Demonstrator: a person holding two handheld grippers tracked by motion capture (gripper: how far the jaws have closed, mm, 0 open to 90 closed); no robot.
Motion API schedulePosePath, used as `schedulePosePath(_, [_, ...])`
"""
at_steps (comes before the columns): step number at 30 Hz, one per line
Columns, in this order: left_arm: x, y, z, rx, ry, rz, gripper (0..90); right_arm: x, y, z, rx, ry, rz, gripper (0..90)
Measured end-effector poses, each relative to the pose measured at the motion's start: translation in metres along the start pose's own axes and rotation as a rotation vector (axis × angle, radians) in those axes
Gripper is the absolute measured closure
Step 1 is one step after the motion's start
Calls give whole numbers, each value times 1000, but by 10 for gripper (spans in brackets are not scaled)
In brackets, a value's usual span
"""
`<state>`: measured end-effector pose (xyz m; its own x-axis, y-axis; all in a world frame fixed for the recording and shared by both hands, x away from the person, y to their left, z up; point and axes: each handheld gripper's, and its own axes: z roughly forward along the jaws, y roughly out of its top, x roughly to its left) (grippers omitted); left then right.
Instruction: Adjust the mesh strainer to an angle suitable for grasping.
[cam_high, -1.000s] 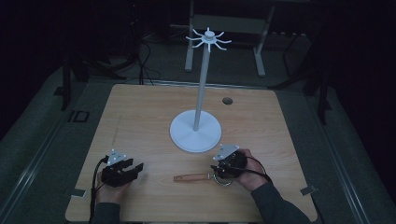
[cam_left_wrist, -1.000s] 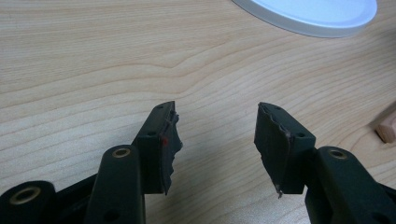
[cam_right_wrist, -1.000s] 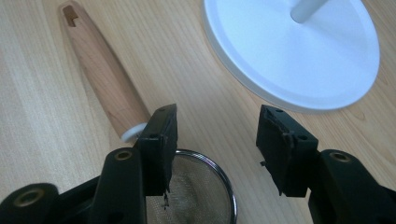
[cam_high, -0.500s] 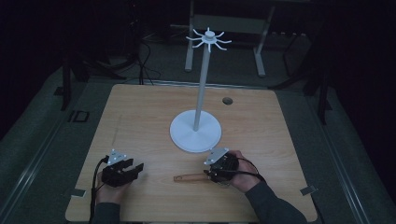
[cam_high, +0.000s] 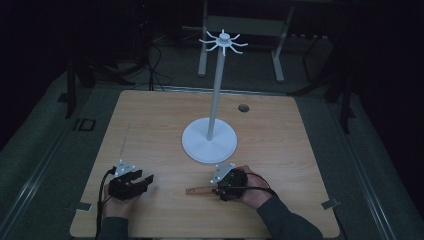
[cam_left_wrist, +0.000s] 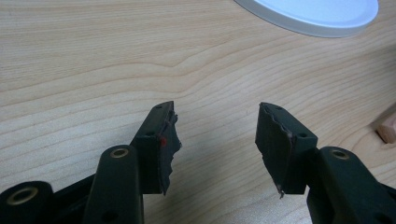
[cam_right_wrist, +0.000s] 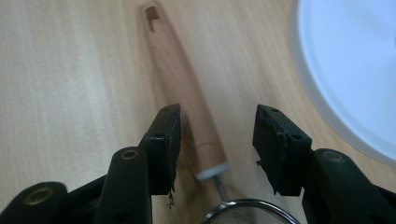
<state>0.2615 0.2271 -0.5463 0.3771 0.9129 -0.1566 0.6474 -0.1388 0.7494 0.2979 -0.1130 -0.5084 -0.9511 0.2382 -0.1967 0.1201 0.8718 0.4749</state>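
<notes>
A utensil with a wooden handle (cam_high: 200, 190) and a metal ring at its end lies on the wooden table (cam_high: 150, 130), near the front. My right gripper (cam_high: 219, 192) is over it. In the right gripper view the handle (cam_right_wrist: 182, 88) runs between the jaws of my right gripper (cam_right_wrist: 217, 140), close to the left pad and apart from the right one. These jaws have just been closing and still stand open around the handle. The metal ring (cam_right_wrist: 247, 212) shows at the bottom edge. My left gripper (cam_high: 144, 180) (cam_left_wrist: 217, 135) rests at the front left, open, with nothing in it.
A white stand with a round base (cam_high: 210, 142), a tall pole (cam_high: 215, 95) and several hooks on top (cam_high: 223, 42) rises mid-table, just behind my right gripper. Its base (cam_right_wrist: 355, 70) lies close to the right jaw. A small dark hole (cam_high: 243, 108) marks the far table.
My right gripper has moved left and toward the front edge, down over the utensil's handle, and its jaws have narrowed. The left gripper has stayed still.
</notes>
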Motion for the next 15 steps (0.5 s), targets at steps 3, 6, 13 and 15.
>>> schedulePosePath(3, [0, 0, 0, 1, 0, 0, 478, 3, 1, 5, 13, 23, -3, 523])
schedulePosePath(6, [0, 0, 0, 0, 0, 0, 478, 4, 1, 10, 36, 43, -4, 538])
schedulePosePath(13, [0, 0, 0, 0, 1, 0, 478, -1, 2, 19, 67, 57, 22, 578])
schedulePosePath(15, [0, 0, 0, 0, 2, 0, 478, -4, 2, 20, 66, 64, 30, 591])
